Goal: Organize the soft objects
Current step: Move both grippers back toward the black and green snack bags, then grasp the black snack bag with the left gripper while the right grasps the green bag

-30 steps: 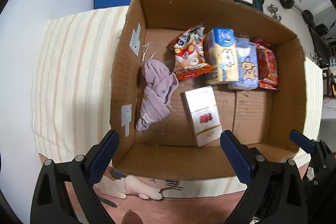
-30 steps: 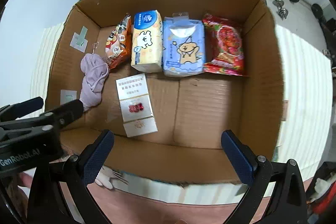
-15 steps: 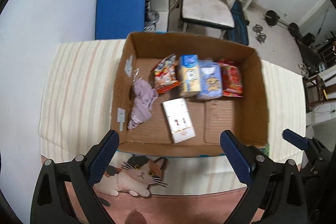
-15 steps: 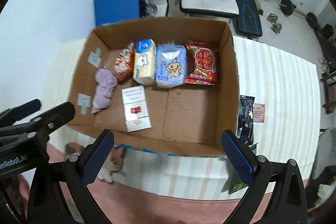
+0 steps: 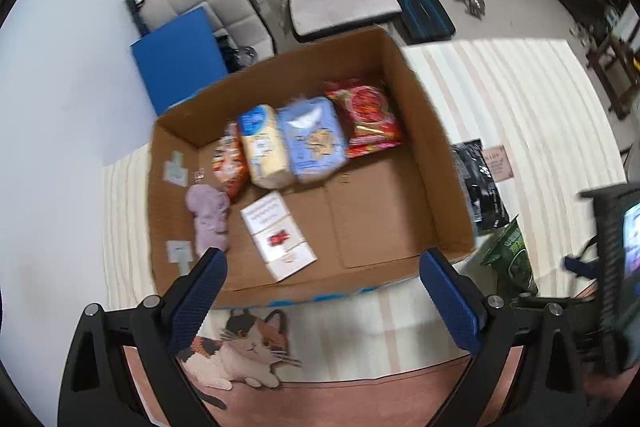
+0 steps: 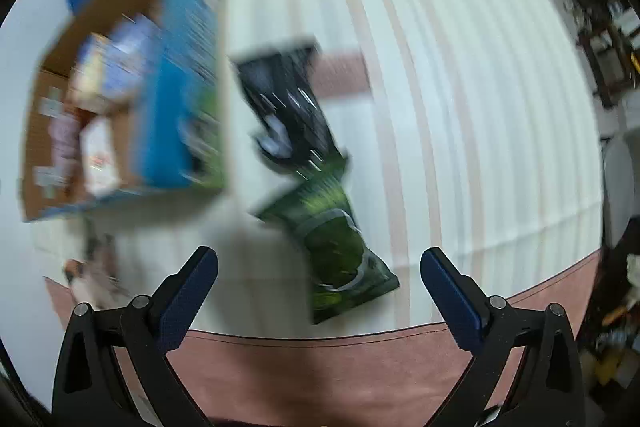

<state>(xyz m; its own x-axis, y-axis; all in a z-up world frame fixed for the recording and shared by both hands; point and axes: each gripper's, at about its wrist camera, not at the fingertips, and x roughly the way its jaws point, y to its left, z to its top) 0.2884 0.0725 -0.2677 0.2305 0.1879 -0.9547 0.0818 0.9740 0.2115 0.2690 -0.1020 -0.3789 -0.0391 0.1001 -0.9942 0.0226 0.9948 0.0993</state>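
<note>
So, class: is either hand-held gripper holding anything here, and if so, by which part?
Nothing is held. The left hand-held gripper and the right hand-held gripper both stand open and empty; the right's jaws have just been closing slightly above the green snack bag.

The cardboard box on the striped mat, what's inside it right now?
Inside the cardboard box: an orange snack bag, yellow tissue pack, blue tissue pack, red snack bag, a lilac cloth and a white packet. Anything beneath them is hidden.
</note>
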